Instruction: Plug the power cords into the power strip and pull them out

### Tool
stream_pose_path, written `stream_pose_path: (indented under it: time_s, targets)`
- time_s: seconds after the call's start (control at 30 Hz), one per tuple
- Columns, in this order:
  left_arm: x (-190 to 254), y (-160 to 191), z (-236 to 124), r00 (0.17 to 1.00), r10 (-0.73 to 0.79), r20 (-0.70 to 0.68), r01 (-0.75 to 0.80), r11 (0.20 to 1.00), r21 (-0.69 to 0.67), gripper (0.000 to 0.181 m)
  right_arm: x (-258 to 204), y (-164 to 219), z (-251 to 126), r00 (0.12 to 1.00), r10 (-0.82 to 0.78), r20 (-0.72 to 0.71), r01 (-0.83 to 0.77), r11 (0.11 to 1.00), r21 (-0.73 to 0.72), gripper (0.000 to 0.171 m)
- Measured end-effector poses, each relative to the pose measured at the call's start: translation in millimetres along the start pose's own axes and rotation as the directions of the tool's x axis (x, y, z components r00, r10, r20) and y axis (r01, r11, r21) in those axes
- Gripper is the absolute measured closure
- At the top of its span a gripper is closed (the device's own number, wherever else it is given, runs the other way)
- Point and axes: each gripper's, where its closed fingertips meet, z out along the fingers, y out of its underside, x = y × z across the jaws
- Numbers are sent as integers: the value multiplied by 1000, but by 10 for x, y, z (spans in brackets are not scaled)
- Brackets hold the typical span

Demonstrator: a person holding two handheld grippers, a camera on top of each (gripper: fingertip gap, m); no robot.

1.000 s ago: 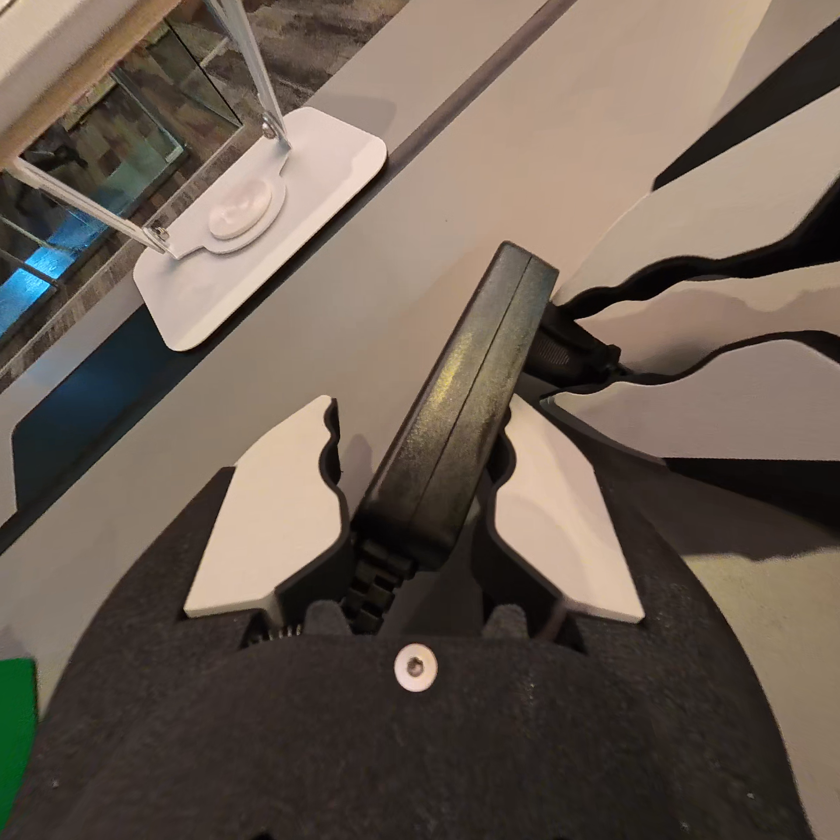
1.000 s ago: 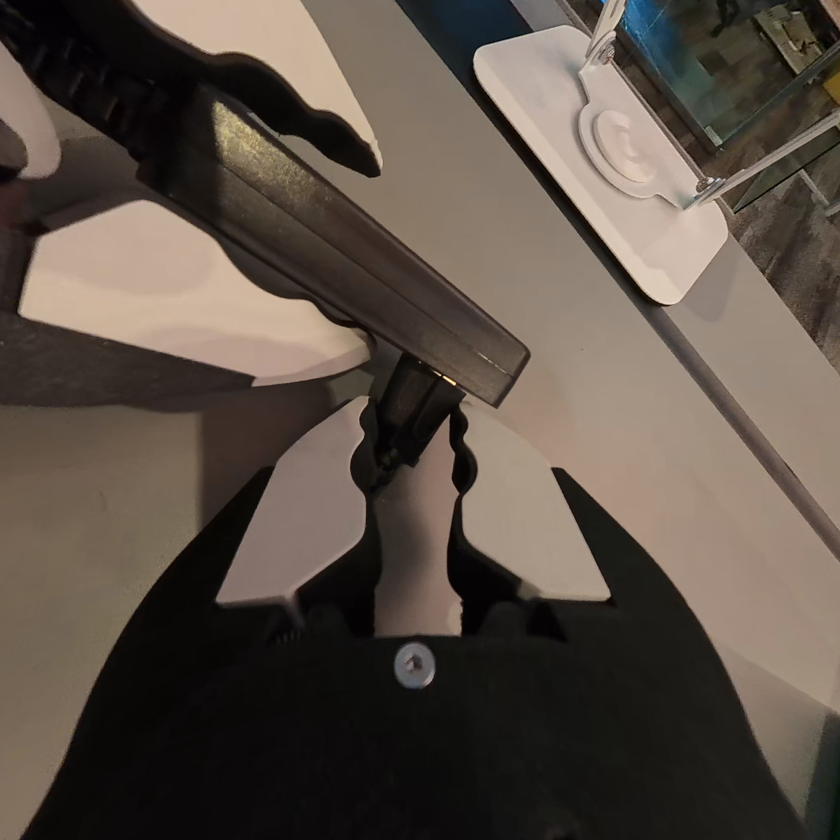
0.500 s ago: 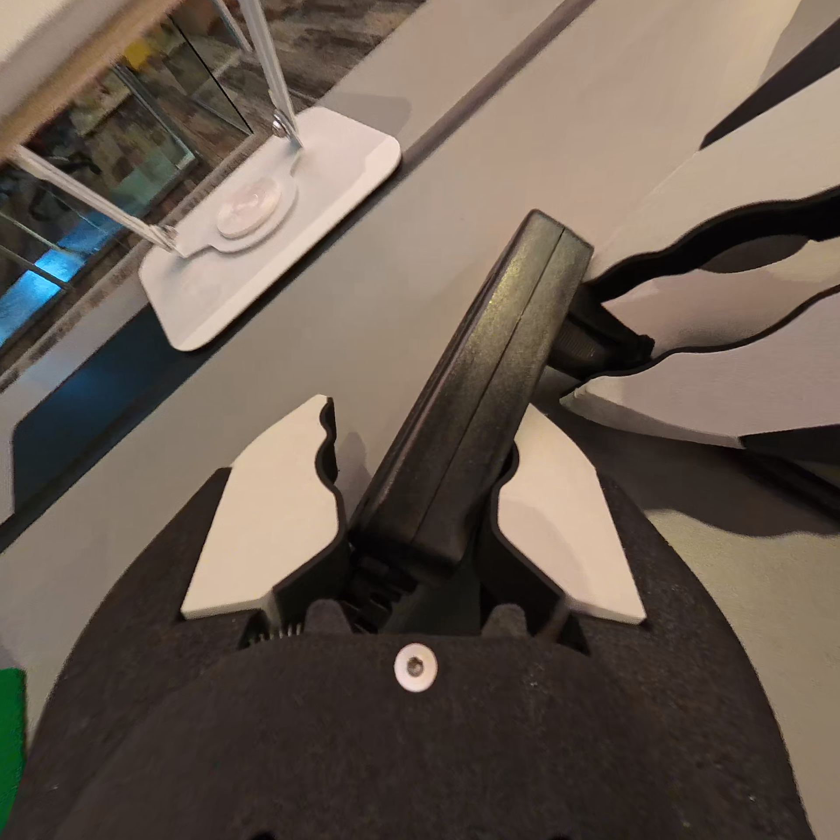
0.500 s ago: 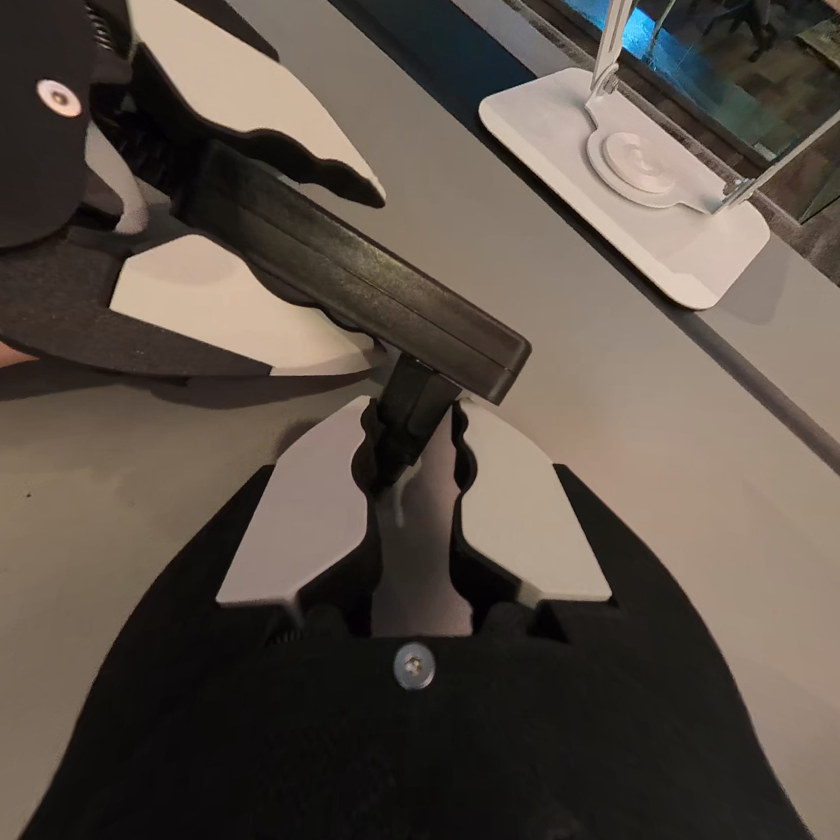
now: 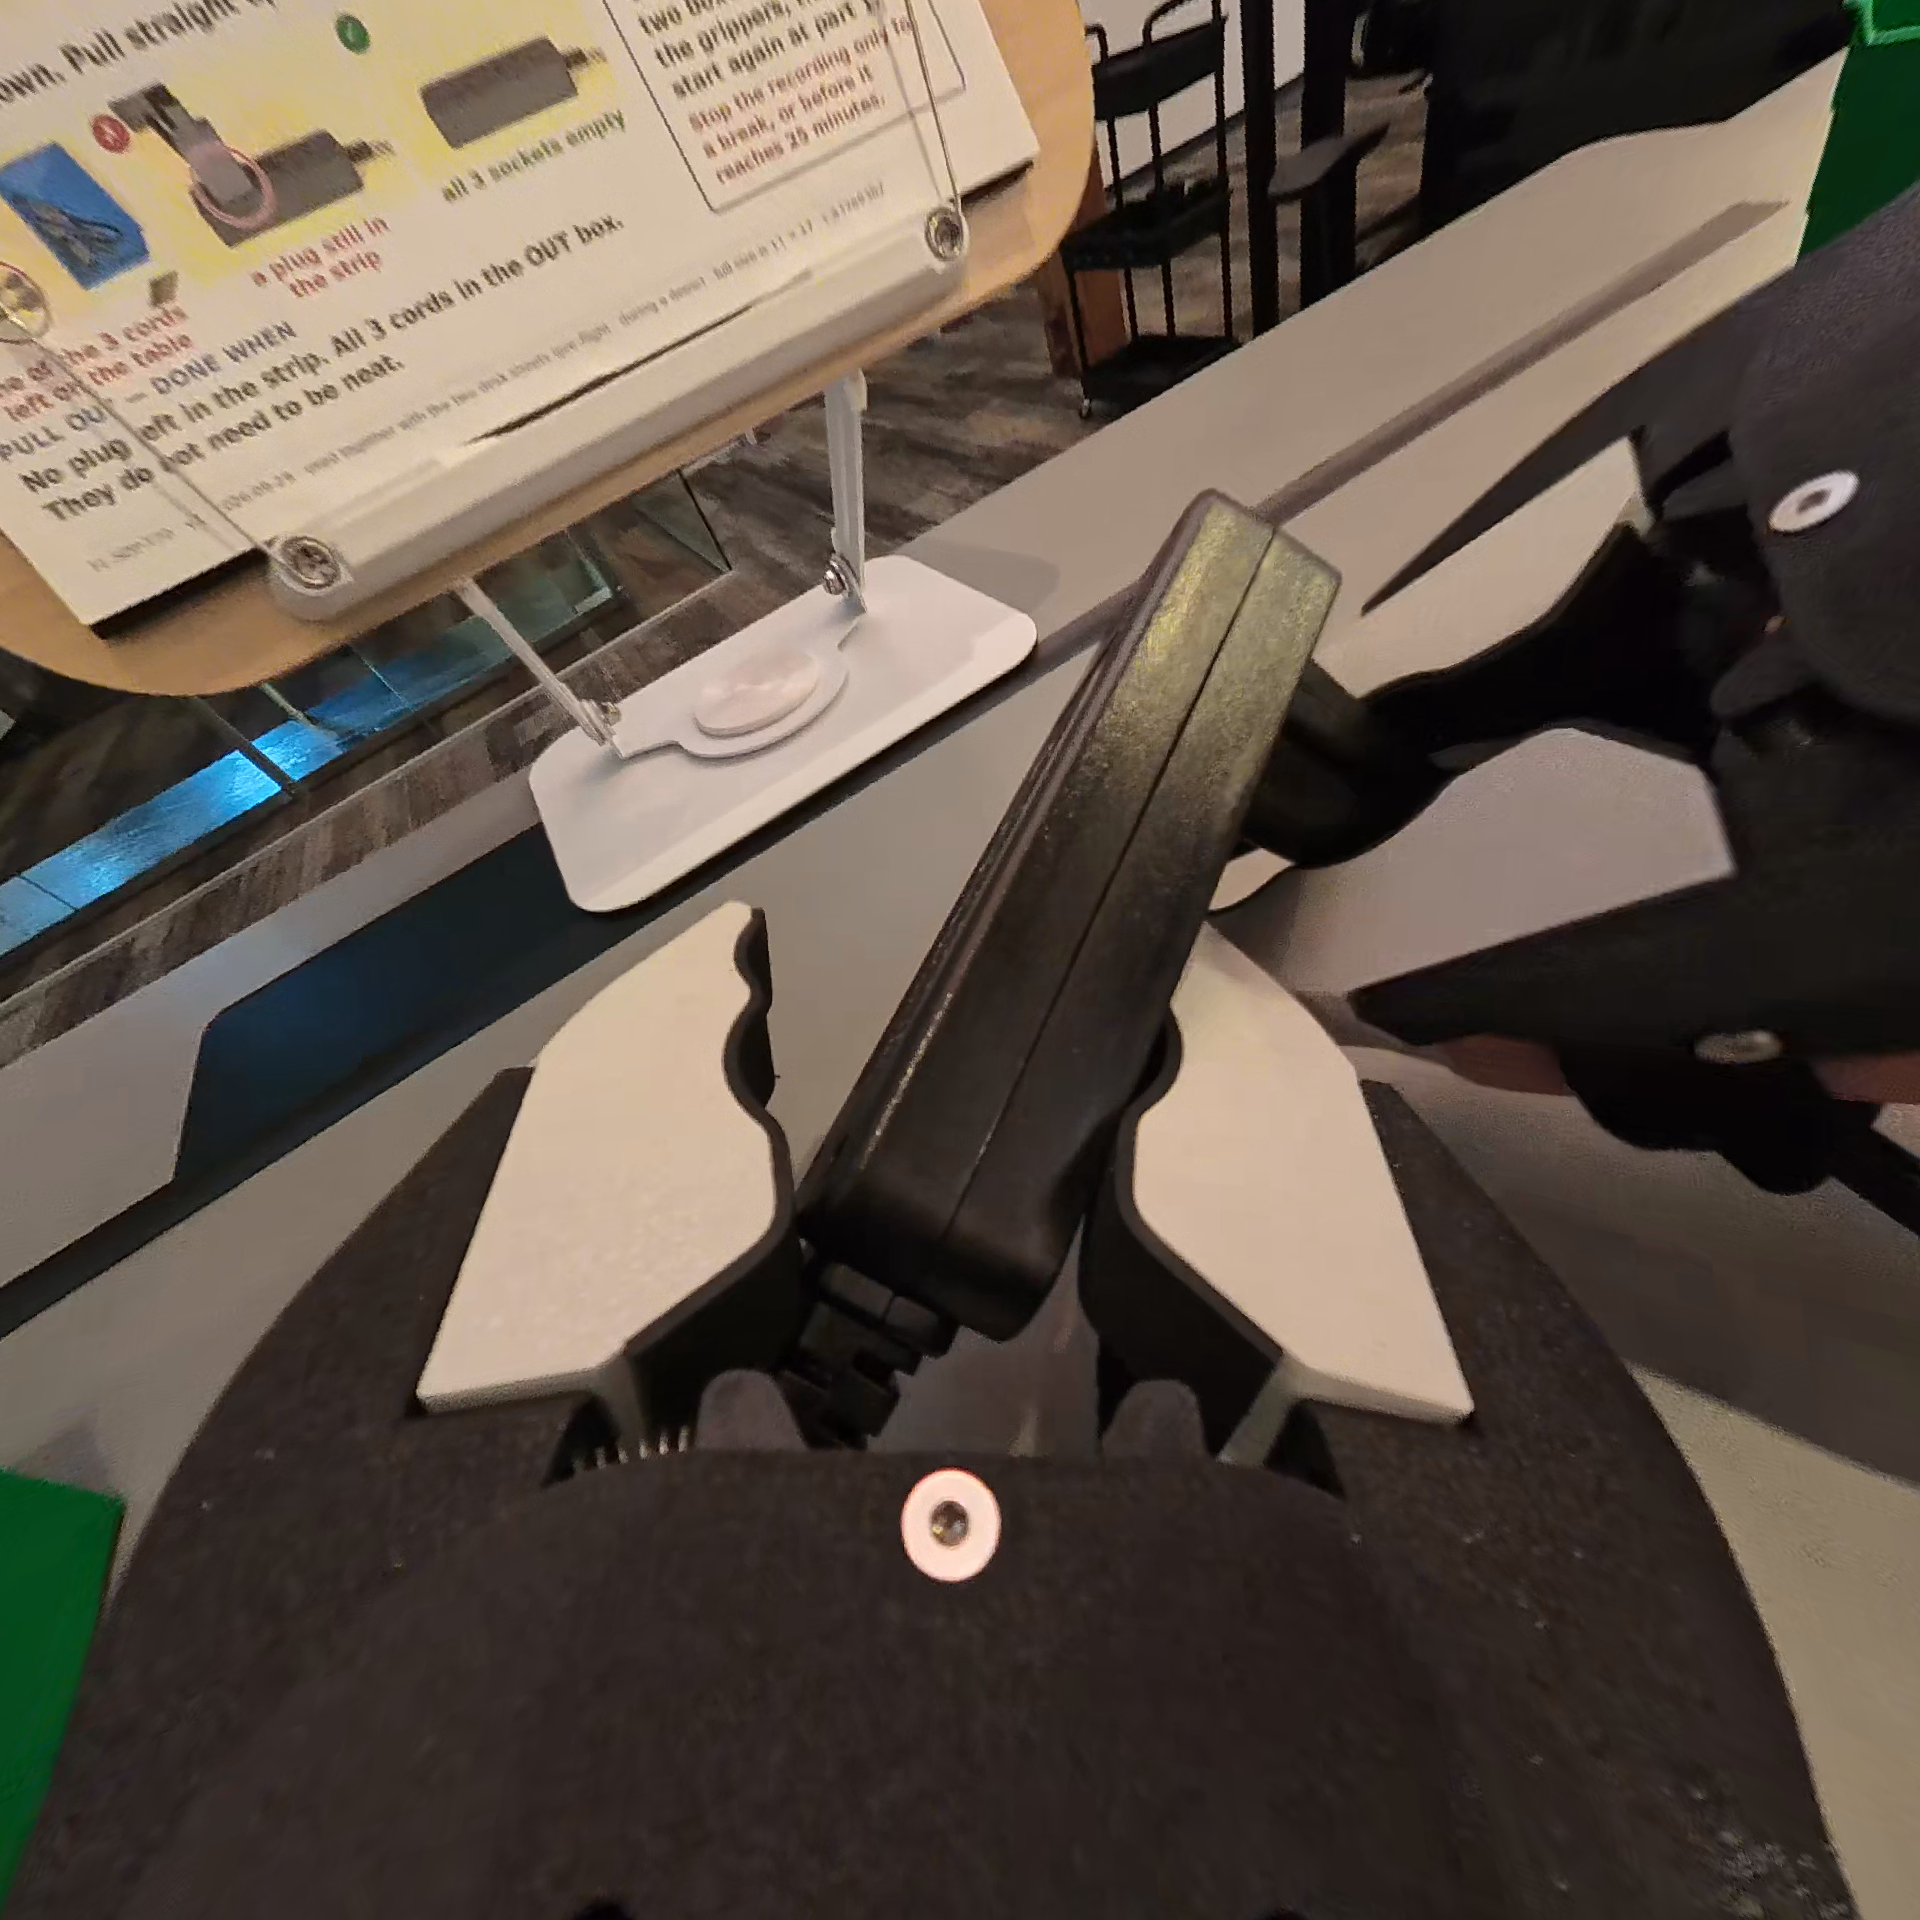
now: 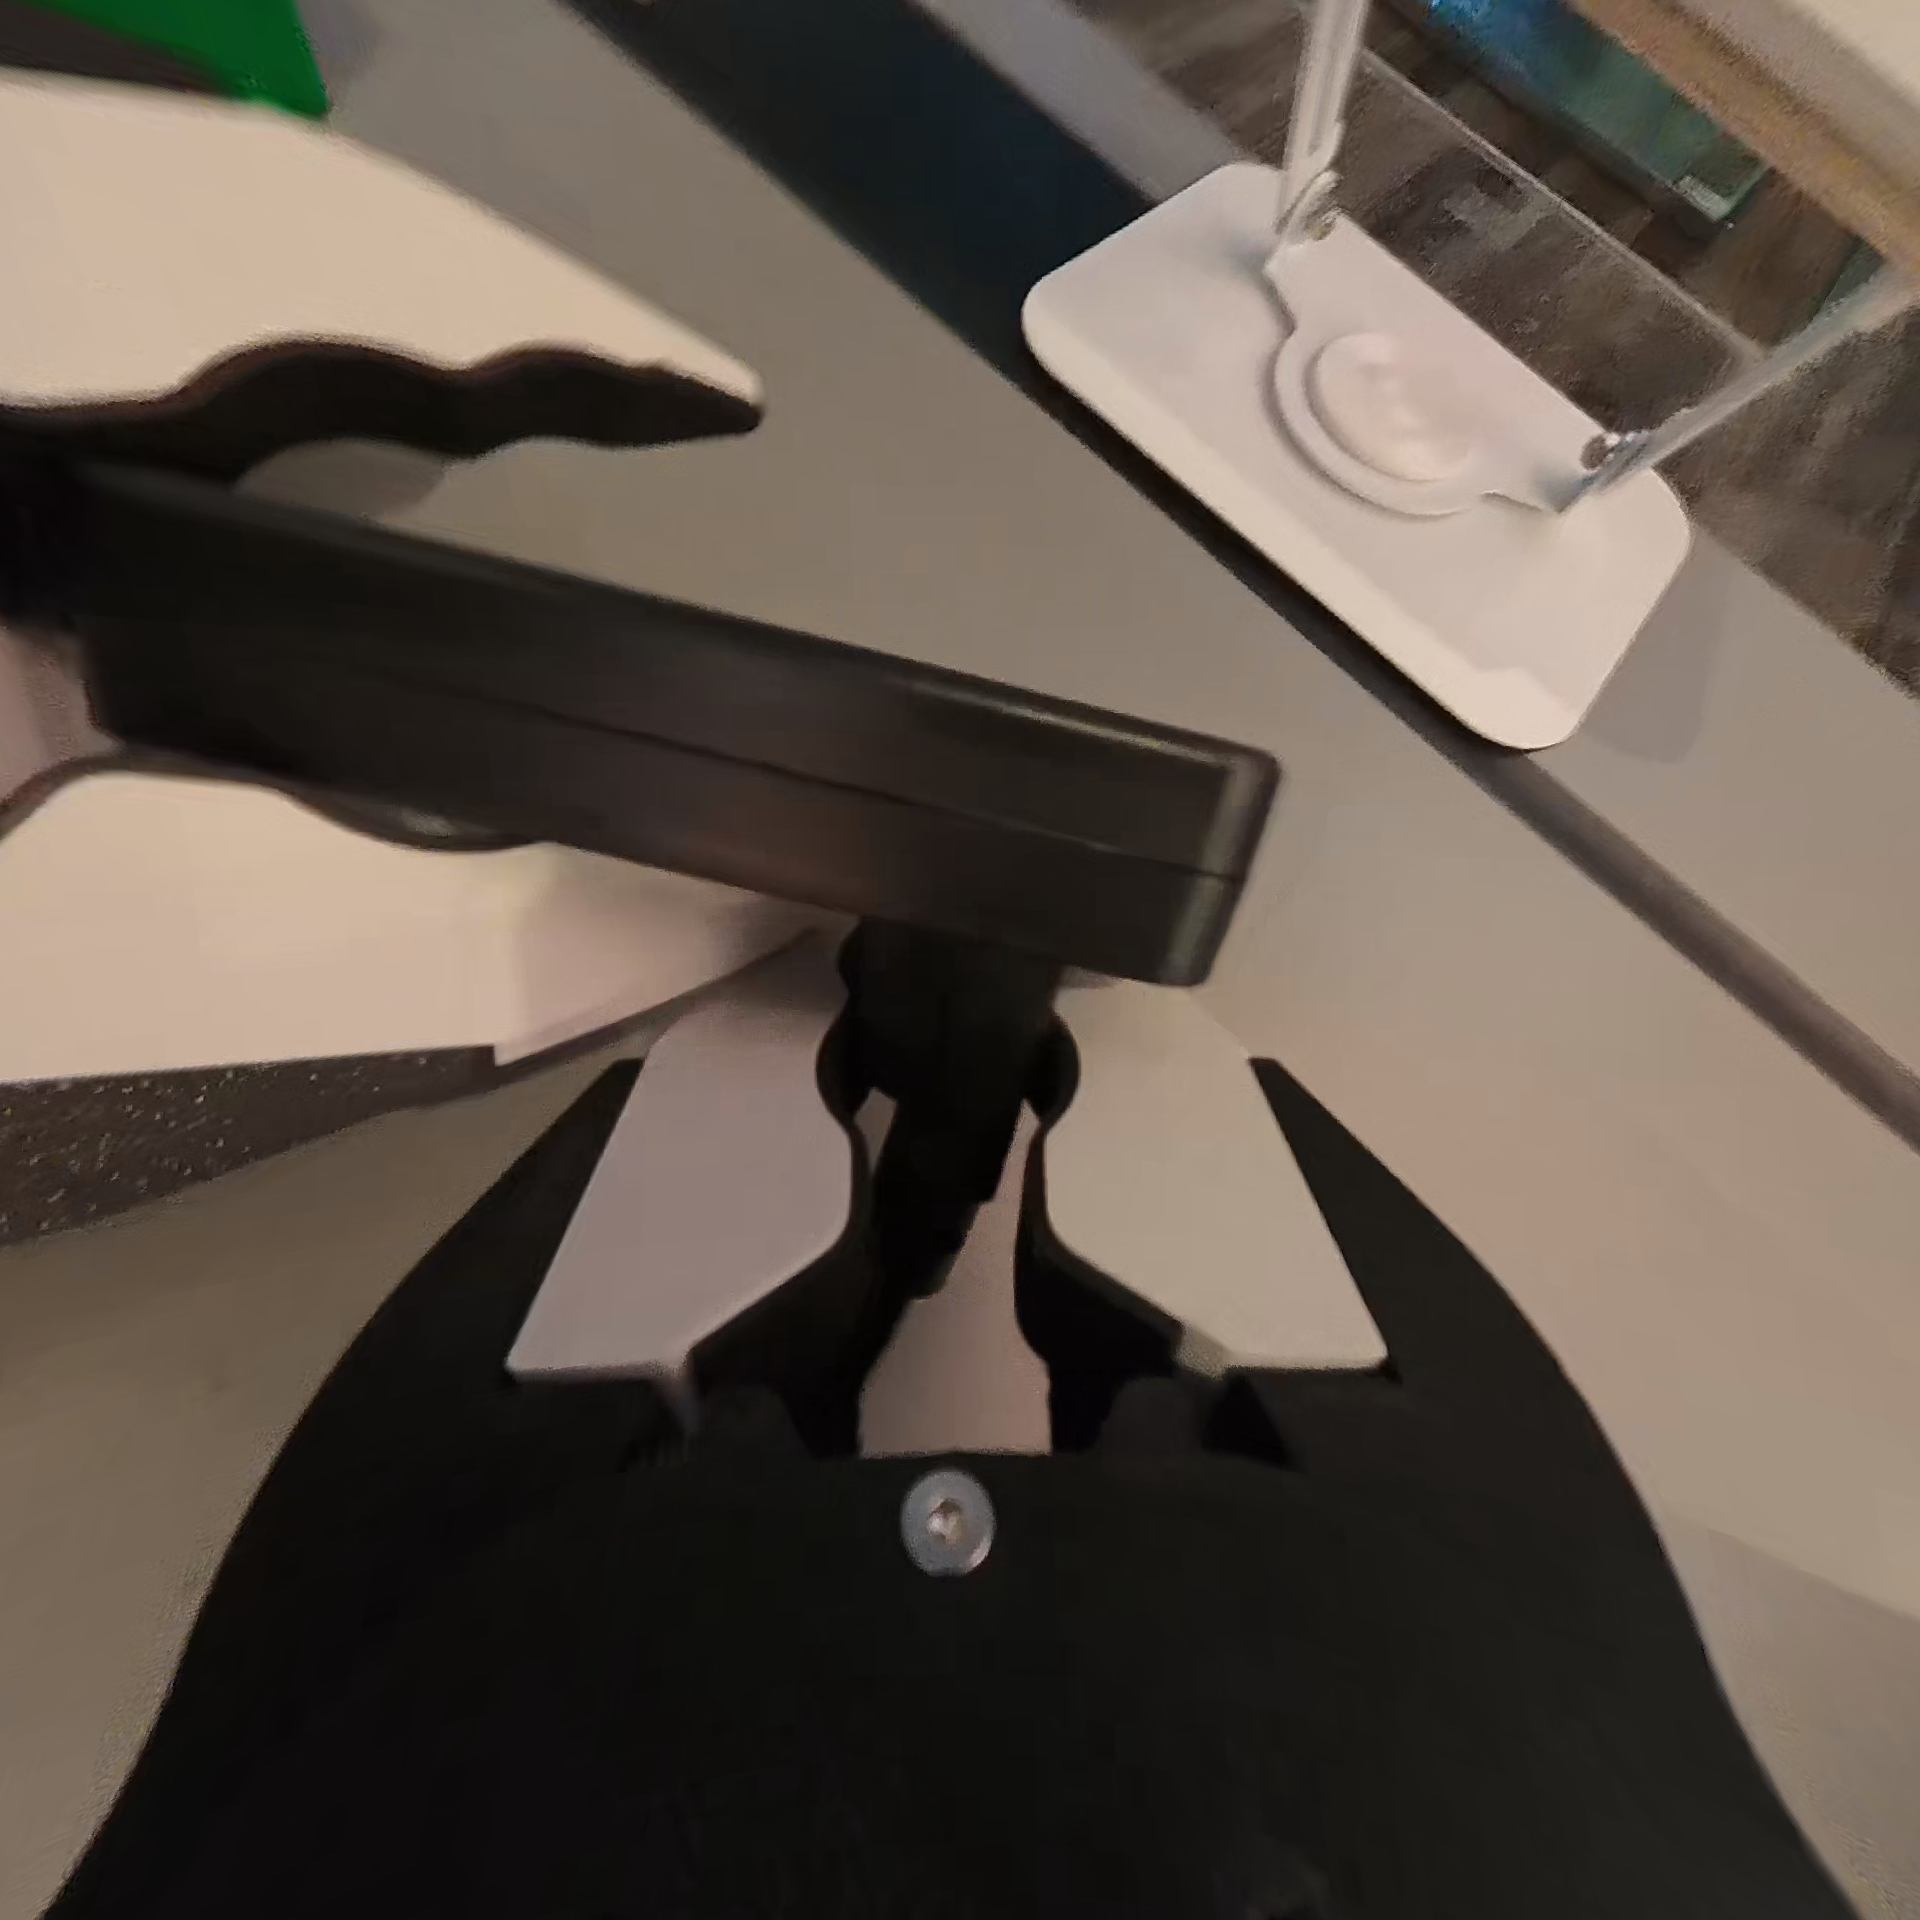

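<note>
A black power strip (image 5: 1101, 914) is clamped near its cord end by my left gripper (image 5: 966, 997), which holds it slanting up off the grey table (image 5: 312, 1195). My right gripper (image 6: 940, 1049) is shut on a black plug (image 6: 940, 1039) that sits against the strip's face near its far end (image 6: 727, 790). In the left wrist view the plug (image 5: 1309, 769) and right gripper (image 5: 1558, 790) reach in from the right. In the right wrist view the left gripper (image 6: 769, 665) holds the strip from the left. The sockets are hidden.
A white stand base (image 5: 790, 717) stands at the table's back edge and carries a printed instruction sheet (image 5: 468, 260); the base also shows in the right wrist view (image 6: 1351, 468). Green items sit at the lower left (image 5: 42, 1621) and upper right (image 5: 1870, 104). Beyond the table edge is floor.
Both grippers and the strip have tilted and risen, bringing the instruction sheet into the left view. The plug has closed up against the strip's face. Both grips are unchanged.
</note>
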Motion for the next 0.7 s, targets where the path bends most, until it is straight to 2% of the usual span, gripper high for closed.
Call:
stream_pose_path:
  time_s: [0.07, 0.27, 0.33, 0.43, 0.53, 0.6, 0.7]
  targets:
    - [0, 11, -2, 1000, 9, 8, -9, 1000, -12, 116, -42, 4, 1, 996, 58, 63, -57, 998, -13, 145]
    - [-28, -13, -1, 1000, -10, 22, 10, 1000, 3, 118, 22, -4, 32, 999, 50, -20, -51, 996, -67, 147]
    - [-43, -22, 1, 999, -30, 28, 30, 1000, 5, 118, 64, -22, 39, 995, 48, -90, -54, 996, -64, 149]
    - [-41, -21, -20, 999, -36, -5, 36, 999, -1, 118, 79, -61, 15, 974, 130, -187, -127, 992, 26, 150]
    - [-2, 38, -19, 1000, -19, -19, 19, 999, -28, 118, 42, 18, 38, 967, 175, -184, -172, 985, 35, 150]
    - [8, 27, -40, 1000, 16, -22, -17, 1000, -23, 118, 19, 34, 33, 981, 113, -156, -112, 994, 14, 150]
    - [70, 33, -70, 993, 53, -106, -54, 998, -13, 119, -38, 79, -23, 994, -101, -40, 100, 995, -18, 149]
